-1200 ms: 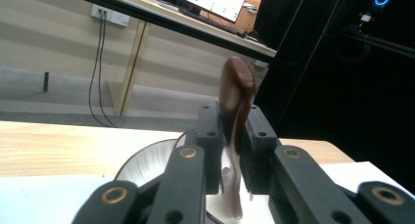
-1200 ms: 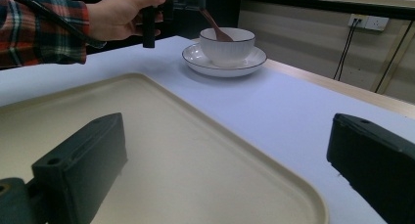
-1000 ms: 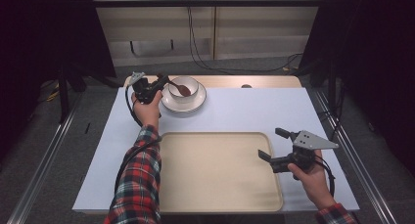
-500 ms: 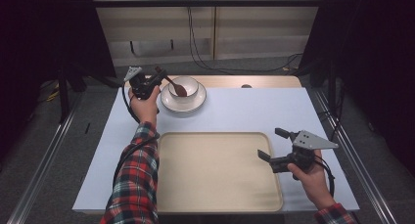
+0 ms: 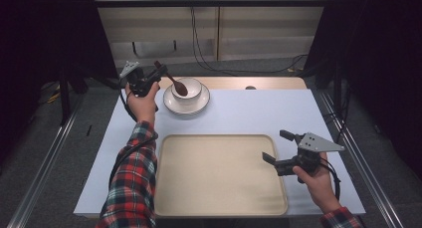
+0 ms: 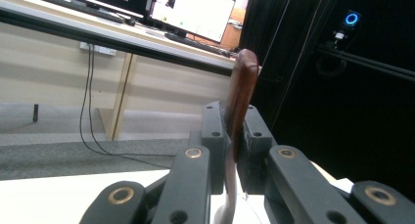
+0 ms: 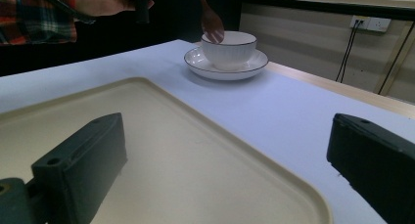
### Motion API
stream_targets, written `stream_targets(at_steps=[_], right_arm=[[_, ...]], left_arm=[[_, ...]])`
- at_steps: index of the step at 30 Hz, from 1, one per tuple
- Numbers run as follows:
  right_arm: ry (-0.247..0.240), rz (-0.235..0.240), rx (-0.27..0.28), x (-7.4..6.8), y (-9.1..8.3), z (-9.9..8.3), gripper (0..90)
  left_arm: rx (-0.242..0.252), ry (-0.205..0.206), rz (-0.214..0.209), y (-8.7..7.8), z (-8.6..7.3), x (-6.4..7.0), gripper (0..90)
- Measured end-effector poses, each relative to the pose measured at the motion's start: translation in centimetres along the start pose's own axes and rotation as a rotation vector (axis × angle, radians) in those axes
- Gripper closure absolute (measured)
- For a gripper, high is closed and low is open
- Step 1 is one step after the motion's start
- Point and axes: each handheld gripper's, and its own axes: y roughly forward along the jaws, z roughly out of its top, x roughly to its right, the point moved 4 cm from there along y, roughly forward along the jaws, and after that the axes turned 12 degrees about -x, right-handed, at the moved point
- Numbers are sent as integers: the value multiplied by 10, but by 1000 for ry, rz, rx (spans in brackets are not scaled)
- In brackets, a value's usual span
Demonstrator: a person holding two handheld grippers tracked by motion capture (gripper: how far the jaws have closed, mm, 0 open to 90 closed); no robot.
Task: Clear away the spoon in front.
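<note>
Since the earlier frames the left gripper [image 5: 155, 78] has risen and drawn back to the left of the bowl [image 5: 187, 89], lifting the spoon [image 5: 172, 81] so that its brown head now hangs over the bowl's near-left rim instead of lying inside; the right gripper [image 5: 278, 149] has not shifted. High view: the bowl sits on a saucer [image 5: 186, 104] at the far left of the white table [image 5: 239, 113], with a beige tray [image 5: 219, 173] in front of it, bare, and nothing between tray and bowl. The left gripper grips the spoon's handle, the spoon slanting down to the right toward the bowl. The right gripper rests at the tray's right edge, its jaws spread wide and holding nothing. Left gripper view: the jaws are closed narrow on the spoon [image 6: 242, 94], whose handle end stands up between them; monitors on a desk lie behind. Right gripper view: both jaws stand far apart over the tray [image 7: 161, 150], empty. Beyond the tray the bowl [image 7: 229, 48] stands on its saucer [image 7: 226, 65], and the spoon head [image 7: 212, 23] hangs at the bowl's left rim; whether it touches cannot be told.
</note>
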Motion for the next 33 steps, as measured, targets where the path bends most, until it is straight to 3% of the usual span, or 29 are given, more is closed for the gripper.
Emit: stream_targets(at_steps=[6, 7, 10, 11, 12, 13, 22, 23, 25, 26, 28, 33], right_arm=[[-6, 9, -8, 0, 0, -1, 8], [1, 10, -5, -1, 1, 0, 7], [3, 10, -2, -1, 1, 0, 8], [3, 9, -1, -1, 1, 0, 7], [3, 9, -1, -1, 1, 0, 7], [-4, 10, -5, 0, 0, -1, 7], [2, 7, 5, -2, 1, 0, 7], [2, 7, 7, -2, 1, 0, 7], [1, 15, 5, -2, 1, 0, 7], [1, 15, 5, -2, 1, 0, 7], [1, 7, 11, -2, 1, 0, 7], [4, 6, 15, -2, 0, 1, 7]], left_arm=[[0, -13, -3, -10, 9, 3, 837], [-3, 0, -5, -12, 10, 2, 837], [1, -24, 0, -16, 13, 2, 837], [-13, -12, 4, -19, 13, 1, 837], [-3, -31, -8, -20, 14, 3, 837], [-19, -15, 0, -23, 14, 1, 837], [-21, -52, -17, -38, 19, 2, 838], [-33, -40, -16, -40, 19, 1, 839], [-34, -49, -23, -43, 19, 1, 838], [-19, -73, -20, -43, 20, 3, 838], [-39, -47, -22, -46, 20, 2, 839], [-51, -50, -42, -50, 21, 6, 839]])
